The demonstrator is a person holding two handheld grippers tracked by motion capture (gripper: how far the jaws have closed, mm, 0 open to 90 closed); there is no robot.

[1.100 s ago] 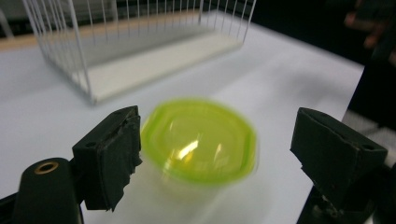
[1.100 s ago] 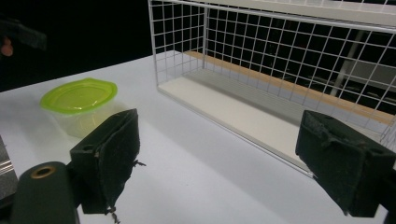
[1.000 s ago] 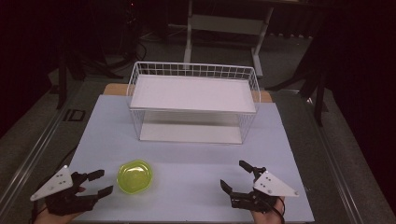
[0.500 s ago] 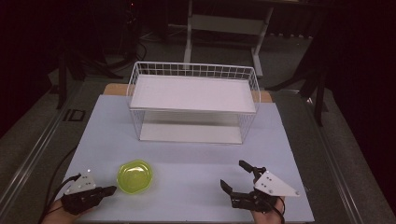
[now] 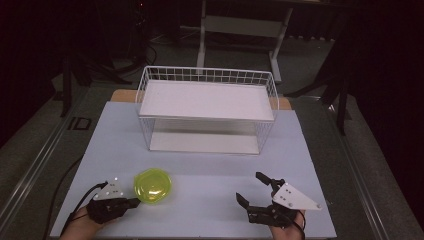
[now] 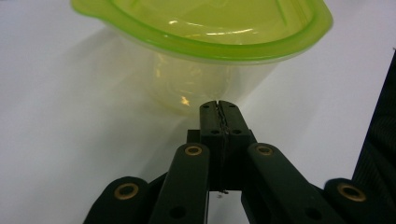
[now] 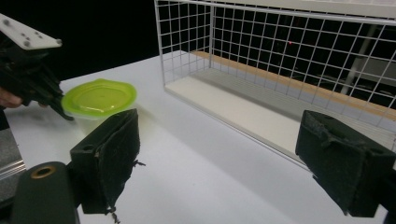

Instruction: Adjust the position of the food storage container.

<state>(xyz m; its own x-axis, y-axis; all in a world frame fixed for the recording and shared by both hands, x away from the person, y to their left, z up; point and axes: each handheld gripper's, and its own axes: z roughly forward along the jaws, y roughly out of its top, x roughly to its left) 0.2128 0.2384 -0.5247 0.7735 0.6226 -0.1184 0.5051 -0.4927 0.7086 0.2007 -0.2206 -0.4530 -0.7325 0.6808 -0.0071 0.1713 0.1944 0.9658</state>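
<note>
I hold left gripper (image 6: 219,109) jaws pressed together, empty, nosed at lidded green container (image 5: 153,185) | right gripper (image 5: 259,191) jaws wide, parked clear.

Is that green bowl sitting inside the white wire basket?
No, the green bowl stands on the white table in front of the wire basket, near the left hand-held gripper.

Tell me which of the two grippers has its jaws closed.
The left gripper, beside the green lidded container. Its jaws are pressed together with nothing between them, while the right gripper has its jaws spread wide apart.
</note>
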